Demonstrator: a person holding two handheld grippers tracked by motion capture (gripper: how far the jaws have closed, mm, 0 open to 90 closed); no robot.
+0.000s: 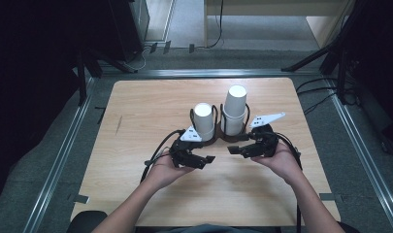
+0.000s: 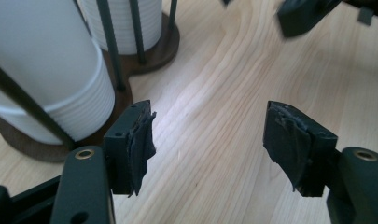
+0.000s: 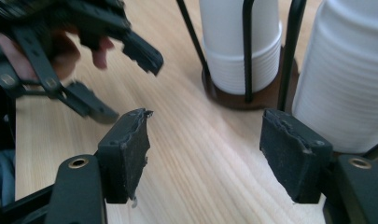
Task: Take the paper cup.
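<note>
Two stacks of upside-down white paper cups stand in a dark wooden holder (image 1: 231, 138) with thin black wire posts. The shorter stack (image 1: 204, 121) is on the left and the taller stack (image 1: 235, 109) on the right. My left gripper (image 1: 207, 162) is held just in front of the shorter stack, pointing right, open and empty (image 2: 210, 140). My right gripper (image 1: 236, 152) faces it from the right, in front of the taller stack, also open with nothing between its pads (image 3: 205, 149). The two sets of tips are a short gap apart over bare wood.
The light wooden table (image 1: 136, 111) has free room left, right and in front of the holder. Metal rails (image 1: 63, 155) run along the table's sides. Cables and stand legs lie on the grey floor (image 1: 330, 92) beyond the far edge.
</note>
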